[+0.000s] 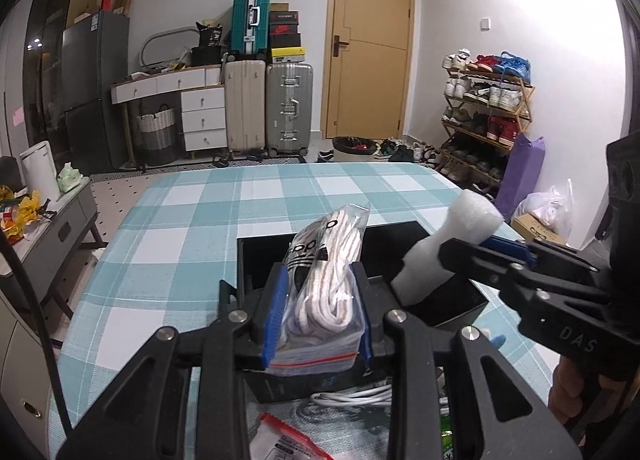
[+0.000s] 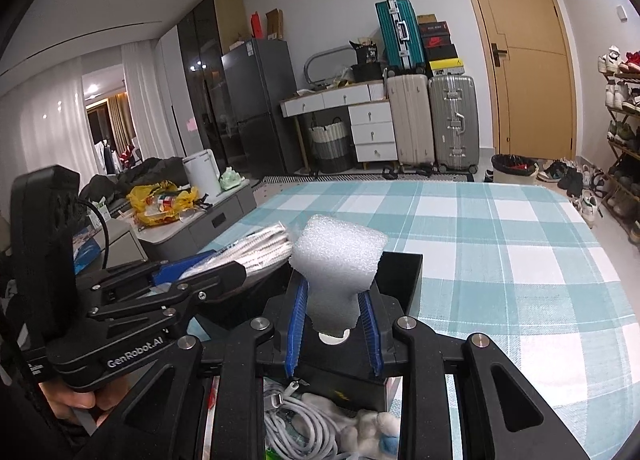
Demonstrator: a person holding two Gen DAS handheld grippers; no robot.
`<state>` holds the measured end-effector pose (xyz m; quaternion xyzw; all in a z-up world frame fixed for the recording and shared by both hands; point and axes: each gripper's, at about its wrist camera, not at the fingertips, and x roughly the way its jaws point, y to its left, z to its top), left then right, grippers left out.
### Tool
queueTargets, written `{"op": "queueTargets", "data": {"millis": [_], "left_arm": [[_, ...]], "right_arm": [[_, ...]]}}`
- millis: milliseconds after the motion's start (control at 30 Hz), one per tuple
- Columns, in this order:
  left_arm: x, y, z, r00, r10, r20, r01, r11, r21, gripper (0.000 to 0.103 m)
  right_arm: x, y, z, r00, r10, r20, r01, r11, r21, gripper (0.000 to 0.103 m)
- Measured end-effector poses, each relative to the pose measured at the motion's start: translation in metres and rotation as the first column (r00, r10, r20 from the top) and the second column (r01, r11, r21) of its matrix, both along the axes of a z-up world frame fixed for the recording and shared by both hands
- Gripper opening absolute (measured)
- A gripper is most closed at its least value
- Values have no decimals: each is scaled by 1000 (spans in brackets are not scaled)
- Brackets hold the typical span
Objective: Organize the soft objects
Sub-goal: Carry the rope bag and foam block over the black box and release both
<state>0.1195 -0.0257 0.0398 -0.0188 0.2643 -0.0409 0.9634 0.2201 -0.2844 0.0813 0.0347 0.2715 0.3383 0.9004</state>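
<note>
Checked cloth (image 1: 280, 196) covers the table, with a black box (image 1: 460, 296) standing open on it. Left gripper (image 1: 320, 300) is clamped on a bagged cord (image 1: 328, 280) over the box (bag clear, zip-sealed). Right gripper (image 2: 334, 324) pinches a foam piece (image 2: 336, 260), jaws nearly together, above the same box.
</note>
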Motion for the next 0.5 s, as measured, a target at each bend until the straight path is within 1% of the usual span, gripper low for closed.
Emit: {"op": "queueTargets", "data": {"millis": [133, 200, 267, 333, 367, 400, 467, 500], "left_arm": [[1, -4, -2, 1000, -5, -10, 5, 1000, 16, 30], [2, -5, -2, 1000, -10, -21, 10, 1000, 12, 31], [3, -4, -1, 1000, -9, -21, 9, 1000, 0, 34], [6, -3, -2, 999, -13, -45, 12, 1000, -11, 44], [6, -1, -3, 999, -4, -54, 4, 1000, -11, 52], [6, -1, -3, 998, -2, -57, 1, 1000, -9, 58], [4, 1, -3, 998, -17, -58, 17, 1000, -12, 59], [1, 0, -2, 998, -28, -61, 27, 1000, -9, 65]], "right_arm": [[0, 5, -1, 1000, 15, -8, -15, 1000, -12, 26], [2, 8, -1, 1000, 21, -10, -22, 1000, -23, 26], [3, 13, -2, 999, 38, -21, -39, 998, -42, 26], [2, 17, -2, 999, 53, -14, -53, 996, -68, 36], [0, 17, -1, 999, 43, 5, -42, 996, -79, 48], [-2, 15, 0, 999, 21, 26, -18, 996, -85, 52], [-2, 10, 0, 1000, 6, 23, -4, 996, -85, 54], [-2, 7, 0, 1000, 7, 13, -6, 997, -82, 58]]}}
